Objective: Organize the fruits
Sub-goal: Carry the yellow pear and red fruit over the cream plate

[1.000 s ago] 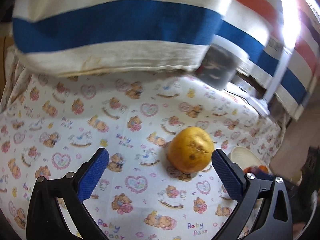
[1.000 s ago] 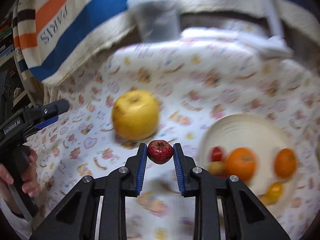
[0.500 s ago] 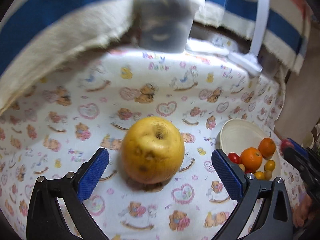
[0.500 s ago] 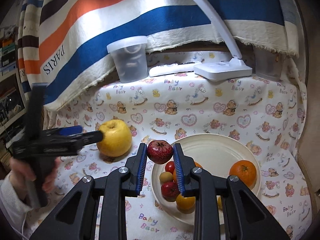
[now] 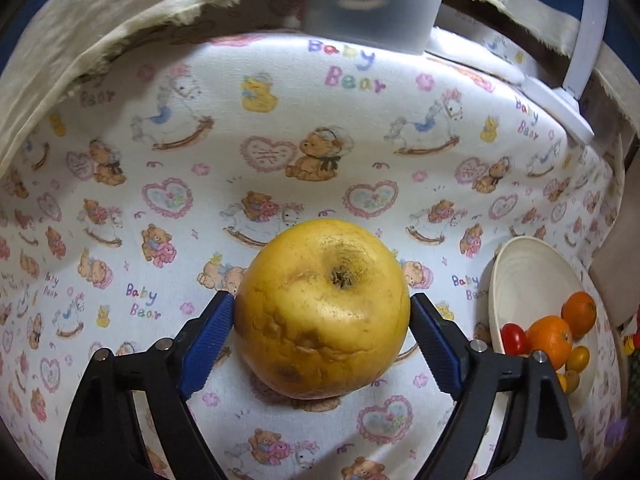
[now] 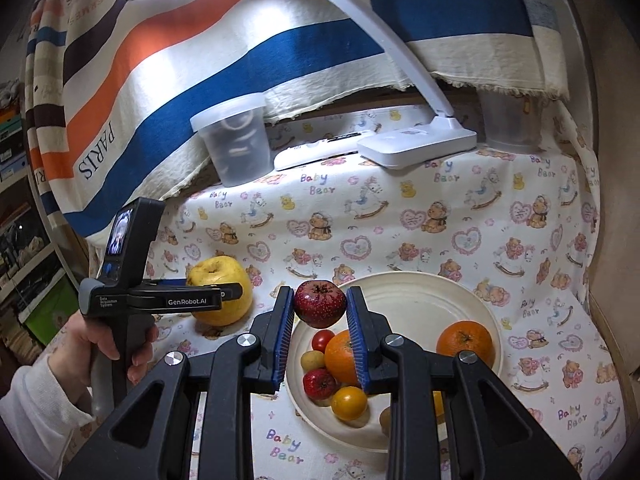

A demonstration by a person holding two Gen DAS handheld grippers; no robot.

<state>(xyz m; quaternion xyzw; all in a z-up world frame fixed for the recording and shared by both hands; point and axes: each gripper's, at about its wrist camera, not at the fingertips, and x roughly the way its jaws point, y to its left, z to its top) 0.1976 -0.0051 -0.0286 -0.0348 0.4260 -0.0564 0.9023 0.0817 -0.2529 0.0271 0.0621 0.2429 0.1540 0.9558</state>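
A large yellow apple (image 5: 322, 308) with brown blemishes sits on the printed cloth. My left gripper (image 5: 322, 312) is shut on it, both blue pads touching its sides; the apple (image 6: 218, 290) and the left gripper (image 6: 230, 291) also show in the right wrist view. My right gripper (image 6: 320, 306) is shut on a small dark red fruit (image 6: 320, 303) and holds it above the left rim of the cream plate (image 6: 420, 300). The plate holds two oranges (image 6: 464, 338), cherry tomatoes and small yellow fruits. The plate (image 5: 524, 276) shows at the right in the left wrist view.
A translucent lidded tub (image 6: 236, 144), a white remote (image 6: 316, 152) and a white desk lamp's base (image 6: 416, 142) stand at the back. Another tub (image 6: 508, 120) stands at the back right. A striped cloth (image 6: 200, 52) hangs behind. Shelves are at the far left.
My left gripper moved up to the yellow apple and closed on it. My right gripper carried the red fruit rightward to above the plate's left rim.
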